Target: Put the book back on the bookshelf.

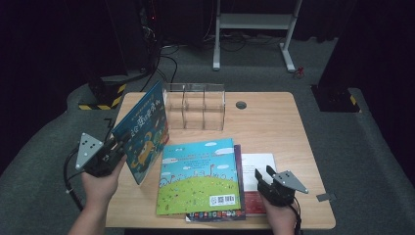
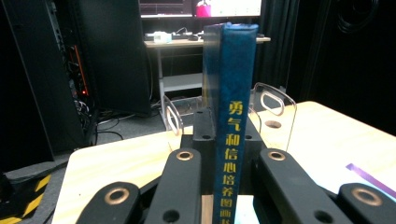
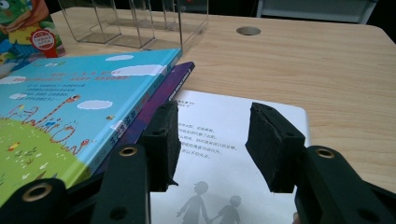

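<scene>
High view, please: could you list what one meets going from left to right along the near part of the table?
Left tool → upright blue book → green-and-blue picture book → white book → right tool.

On the spine of the blue book (image 2: 232, 140) that stands between my left claw's jaws, I read yellow Chinese characters going down: 勇气和信心培养图画. In the high view, the picture book (image 1: 199, 176) on top of the stack carries a QR code and a barcode at its lower corner. The white book (image 3: 224, 154) in front of my right claw has lines of small print, but I cannot read them. The round red sticker (image 3: 43, 38) is also too small for me.
</scene>
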Tool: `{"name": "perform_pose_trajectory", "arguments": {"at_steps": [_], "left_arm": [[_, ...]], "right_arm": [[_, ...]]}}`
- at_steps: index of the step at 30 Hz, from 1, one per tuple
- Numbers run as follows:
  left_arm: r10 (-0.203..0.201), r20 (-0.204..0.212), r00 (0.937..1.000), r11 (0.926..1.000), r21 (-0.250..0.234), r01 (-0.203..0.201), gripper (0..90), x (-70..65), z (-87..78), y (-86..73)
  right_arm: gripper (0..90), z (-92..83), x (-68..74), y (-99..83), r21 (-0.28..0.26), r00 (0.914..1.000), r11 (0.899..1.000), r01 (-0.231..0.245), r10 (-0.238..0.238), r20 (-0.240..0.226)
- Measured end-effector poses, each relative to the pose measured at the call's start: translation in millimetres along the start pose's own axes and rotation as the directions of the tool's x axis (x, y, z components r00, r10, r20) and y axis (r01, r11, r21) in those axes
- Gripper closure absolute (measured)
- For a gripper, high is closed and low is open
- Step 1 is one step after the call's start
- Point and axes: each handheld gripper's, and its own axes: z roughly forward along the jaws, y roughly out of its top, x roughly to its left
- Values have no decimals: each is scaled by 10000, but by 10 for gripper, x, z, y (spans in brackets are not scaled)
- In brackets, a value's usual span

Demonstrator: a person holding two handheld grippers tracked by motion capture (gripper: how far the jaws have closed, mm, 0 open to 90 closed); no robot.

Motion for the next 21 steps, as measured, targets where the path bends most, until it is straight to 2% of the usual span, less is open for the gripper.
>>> {"name": "perform_pose_trajectory", "arguments": {"at_steps": [10, 14, 16, 19, 21], "left_arm": [[-284, 102, 9995, 9996, -88, 285, 835, 91, 123, 117], [-514, 48, 9987, 9984, -216, 514, 835, 132, 143, 139], [-605, 117, 9981, 9978, -275, 608, 835, 147, 148, 154], [-969, 341, 9947, 9945, -354, 981, 836, 176, 168, 177], [-1024, 331, 9942, 9937, -423, 1038, 835, 165, 186, 196]], "right_arm": [[531, 1, -3, 0, -13, 10000, 10000, -12, 12, -27], [532, 1, -4, 0, -17, 10000, 10000, -10, 10, -32], [532, 1, -4, 0, -13, 10000, 10000, -12, 11, -37], [532, 1, -4, 0, -9, 10000, 10000, -19, 19, -37], [532, -1, -2, -1, -28, 10000, 10000, -31, 31, -42]]}}
